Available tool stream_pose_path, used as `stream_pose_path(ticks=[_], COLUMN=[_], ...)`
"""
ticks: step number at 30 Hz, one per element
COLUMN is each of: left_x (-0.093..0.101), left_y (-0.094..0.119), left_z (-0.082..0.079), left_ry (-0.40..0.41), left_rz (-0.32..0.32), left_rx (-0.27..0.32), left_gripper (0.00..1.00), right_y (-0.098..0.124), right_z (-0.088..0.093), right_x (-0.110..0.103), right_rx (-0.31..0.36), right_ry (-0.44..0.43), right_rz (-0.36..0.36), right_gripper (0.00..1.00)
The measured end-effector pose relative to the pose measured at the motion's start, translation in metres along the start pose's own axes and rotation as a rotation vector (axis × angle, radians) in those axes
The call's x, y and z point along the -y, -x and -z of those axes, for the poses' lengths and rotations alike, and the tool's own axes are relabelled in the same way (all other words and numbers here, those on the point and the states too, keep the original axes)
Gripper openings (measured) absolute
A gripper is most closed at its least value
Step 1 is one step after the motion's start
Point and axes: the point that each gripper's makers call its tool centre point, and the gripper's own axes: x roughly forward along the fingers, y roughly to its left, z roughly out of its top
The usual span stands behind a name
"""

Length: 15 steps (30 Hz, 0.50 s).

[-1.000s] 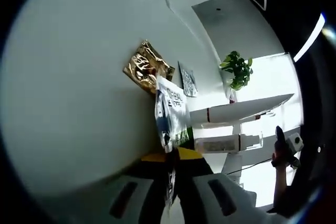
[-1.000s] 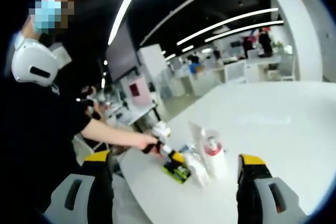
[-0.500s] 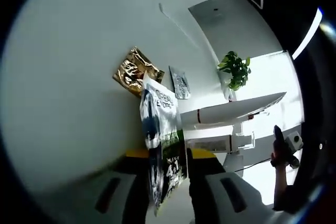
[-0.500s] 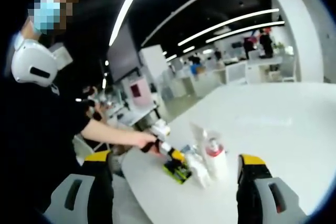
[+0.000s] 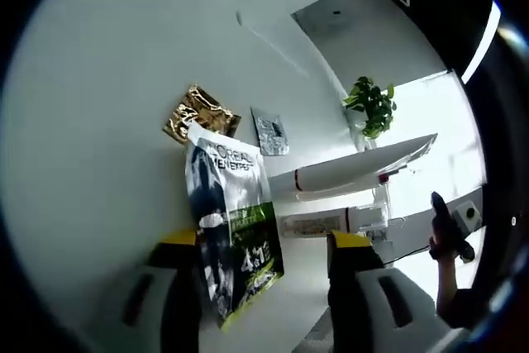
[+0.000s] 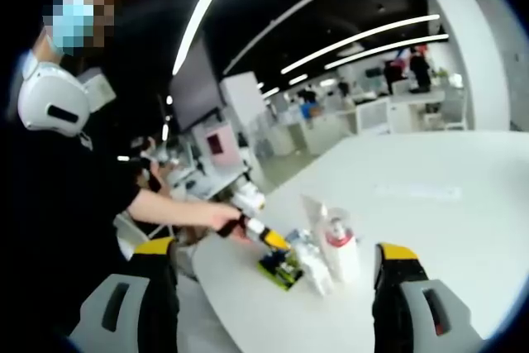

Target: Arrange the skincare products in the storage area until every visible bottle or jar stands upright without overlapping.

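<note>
I note my left gripper [image 5: 263, 266] open around a black-and-green sachet [image 5: 231, 229] on the white table [image 5: 91, 121], gold packet [image 5: 198, 113] beyond, tube [image 5: 347, 173] alongside, while my right gripper [image 6: 277, 274] hangs open, well short of the products.

A black short-sleeved top is worn by the person [image 6: 70, 204], and pale grey jaw housings with dark slots and yellow tips are carried on each handheld gripper [image 6: 273, 274].

Black-green-white sachet [image 5: 231, 225], crinkled gold pouch [image 5: 198, 112], yellow-tipped claw [image 5: 260, 245]
</note>
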Motion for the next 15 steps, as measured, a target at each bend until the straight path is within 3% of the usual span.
stream_pose_path(ticks=[15], left_x=[0.0028], left_y=[0.0099], left_z=[-0.0022], left_ry=[-0.013], left_rz=[-0.034], left_rx=[0.01], left_gripper=[0.7], right_y=[0.0019], right_z=[-0.0009], right_x=[-0.0025], right_rx=[0.008], right_ry=[0.001], right_rz=[-0.003], right_gripper=[0.99])
